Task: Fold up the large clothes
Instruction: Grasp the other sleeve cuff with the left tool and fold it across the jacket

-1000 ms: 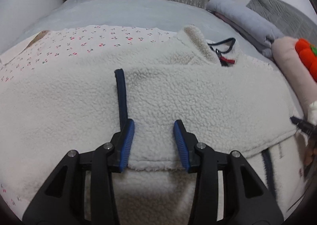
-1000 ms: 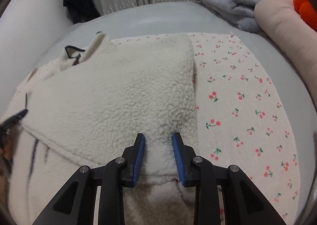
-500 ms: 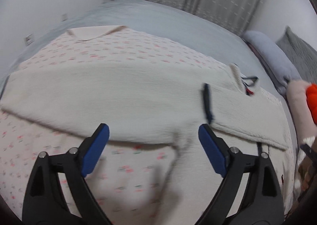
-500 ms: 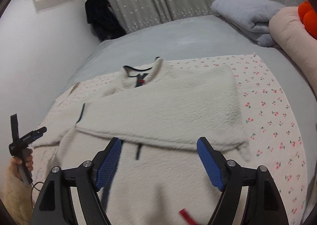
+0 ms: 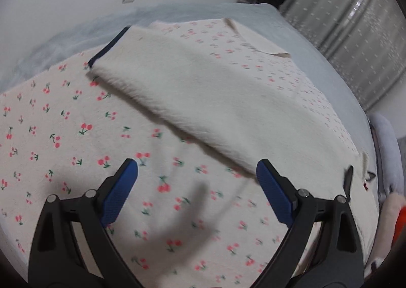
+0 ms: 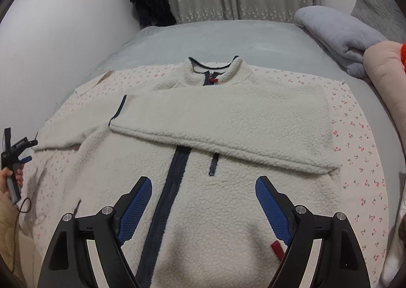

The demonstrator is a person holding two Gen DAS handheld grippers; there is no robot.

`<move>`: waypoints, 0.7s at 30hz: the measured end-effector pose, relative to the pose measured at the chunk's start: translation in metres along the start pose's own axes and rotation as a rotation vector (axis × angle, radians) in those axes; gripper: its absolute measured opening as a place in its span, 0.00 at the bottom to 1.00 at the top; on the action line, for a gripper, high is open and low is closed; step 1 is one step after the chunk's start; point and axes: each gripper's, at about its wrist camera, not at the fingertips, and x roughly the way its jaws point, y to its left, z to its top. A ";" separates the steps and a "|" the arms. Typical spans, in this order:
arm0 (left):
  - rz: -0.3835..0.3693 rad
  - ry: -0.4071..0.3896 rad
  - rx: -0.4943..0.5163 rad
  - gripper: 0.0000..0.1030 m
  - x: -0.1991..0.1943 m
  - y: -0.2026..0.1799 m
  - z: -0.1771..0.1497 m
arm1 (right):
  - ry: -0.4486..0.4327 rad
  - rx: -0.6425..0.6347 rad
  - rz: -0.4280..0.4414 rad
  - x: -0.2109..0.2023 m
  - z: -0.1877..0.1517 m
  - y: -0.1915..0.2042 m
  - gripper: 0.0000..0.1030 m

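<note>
A cream fleece jacket [image 6: 228, 123] lies on a cherry-print sheet [image 5: 63, 123] on the bed, one sleeve folded across its chest, beneath the left gripper [image 5: 196, 191] and right gripper [image 6: 203, 209], both spread wide and empty.

Left gripper [image 5: 196, 190] angled downward, jaws spread wide with nothing between them (just opened), right gripper [image 6: 203, 208] likewise tilted down, blue pads far apart and empty, jaws having just been opening
</note>
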 end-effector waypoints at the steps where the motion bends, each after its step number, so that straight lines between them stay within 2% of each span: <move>1: 0.000 -0.003 -0.024 0.92 0.005 0.009 0.004 | 0.003 -0.002 0.001 0.003 -0.001 0.001 0.83; 5: 0.017 -0.026 -0.133 0.90 0.036 0.031 0.023 | 0.044 -0.033 -0.022 0.021 -0.004 0.004 0.83; 7: 0.014 -0.086 -0.149 0.86 0.040 0.031 0.032 | 0.065 -0.057 -0.068 0.028 -0.002 0.003 0.83; 8: 0.015 -0.103 -0.155 0.79 0.041 0.032 0.035 | 0.066 -0.068 -0.082 0.028 -0.001 0.003 0.83; 10: 0.011 -0.114 -0.176 0.54 0.045 0.030 0.042 | 0.051 -0.089 -0.093 0.025 0.000 0.002 0.83; 11: 0.021 -0.115 -0.192 0.47 0.047 0.030 0.045 | 0.045 -0.087 -0.089 0.023 0.000 0.000 0.83; 13: 0.062 -0.117 -0.221 0.21 0.045 0.027 0.050 | 0.042 -0.074 -0.082 0.021 0.000 -0.003 0.83; 16: 0.050 -0.178 -0.204 0.14 0.025 0.014 0.058 | 0.041 -0.060 -0.082 0.018 -0.002 -0.010 0.84; 21: -0.016 -0.345 -0.056 0.13 -0.039 -0.048 0.070 | 0.031 -0.017 -0.066 0.015 -0.003 -0.022 0.83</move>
